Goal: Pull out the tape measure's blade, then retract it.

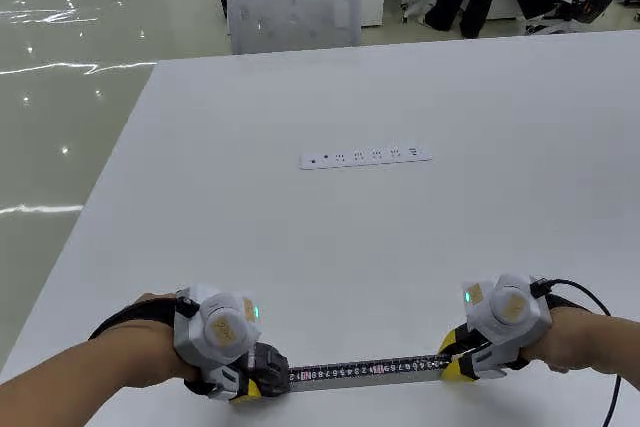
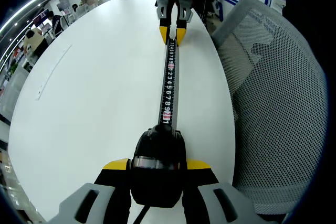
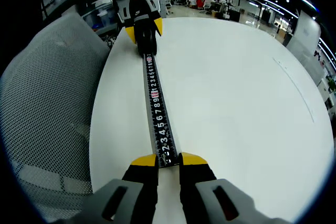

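My left gripper [image 2: 157,164] is clamped around the tape measure case [image 2: 157,148]. My right gripper [image 3: 168,160] pinches the blade [image 3: 155,98] tip between its jaws. The blade lies stretched between the two over the table [image 1: 350,237], so I judge the pull-out done and the retraction still left.

Matt black plastic tape measure case [image 2: 157,166], metal blade [image 2: 168,85], smooth white table [image 1: 350,247], mesh-cloth chair [image 2: 283,103], glossy floor [image 1: 60,67].
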`<state>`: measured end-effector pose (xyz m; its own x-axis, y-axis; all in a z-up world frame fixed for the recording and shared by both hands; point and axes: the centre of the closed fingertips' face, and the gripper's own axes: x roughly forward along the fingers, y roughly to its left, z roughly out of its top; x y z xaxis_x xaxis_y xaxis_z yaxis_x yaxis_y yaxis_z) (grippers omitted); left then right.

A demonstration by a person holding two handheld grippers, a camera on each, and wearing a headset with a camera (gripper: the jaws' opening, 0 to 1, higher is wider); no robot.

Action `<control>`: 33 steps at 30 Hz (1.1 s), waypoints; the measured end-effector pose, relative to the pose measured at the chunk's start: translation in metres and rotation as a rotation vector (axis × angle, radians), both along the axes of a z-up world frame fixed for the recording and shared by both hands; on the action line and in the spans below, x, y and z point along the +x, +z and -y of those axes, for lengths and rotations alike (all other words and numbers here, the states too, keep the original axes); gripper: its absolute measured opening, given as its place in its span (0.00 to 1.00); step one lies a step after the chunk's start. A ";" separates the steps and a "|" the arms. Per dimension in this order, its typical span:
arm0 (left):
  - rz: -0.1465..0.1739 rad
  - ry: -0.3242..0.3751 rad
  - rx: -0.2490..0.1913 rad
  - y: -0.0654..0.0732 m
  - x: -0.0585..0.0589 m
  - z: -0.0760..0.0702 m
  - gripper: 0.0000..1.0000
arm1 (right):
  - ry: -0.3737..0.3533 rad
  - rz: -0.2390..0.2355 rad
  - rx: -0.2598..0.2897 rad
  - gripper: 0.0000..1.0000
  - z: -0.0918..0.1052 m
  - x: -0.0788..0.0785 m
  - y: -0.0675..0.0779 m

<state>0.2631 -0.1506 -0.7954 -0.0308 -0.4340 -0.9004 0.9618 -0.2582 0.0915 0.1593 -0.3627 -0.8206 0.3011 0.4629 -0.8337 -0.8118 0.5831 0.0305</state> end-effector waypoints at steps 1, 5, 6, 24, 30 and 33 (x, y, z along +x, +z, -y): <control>0.000 0.001 -0.001 0.000 0.000 0.000 0.34 | 0.001 -0.001 -0.001 0.13 0.000 0.000 0.000; 0.000 0.002 -0.001 0.000 0.000 0.000 0.34 | -0.002 -0.003 -0.002 0.13 0.003 0.000 0.000; 0.000 0.002 -0.001 0.000 0.000 0.000 0.34 | -0.003 -0.003 -0.002 0.13 0.003 -0.001 0.001; 0.000 0.004 -0.002 0.000 -0.001 0.001 0.34 | -0.019 -0.005 0.004 0.13 0.010 -0.003 -0.001; 0.000 0.005 -0.003 0.000 -0.001 0.001 0.34 | -0.020 -0.008 0.005 0.13 0.009 -0.003 -0.001; 0.001 0.005 -0.004 0.000 -0.001 0.001 0.34 | -0.021 -0.009 0.005 0.13 0.009 -0.003 0.000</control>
<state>0.2624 -0.1513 -0.7954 -0.0279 -0.4379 -0.8986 0.9631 -0.2525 0.0932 0.1559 -0.3716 -0.8209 0.3038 0.4610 -0.8338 -0.7989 0.6001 0.0407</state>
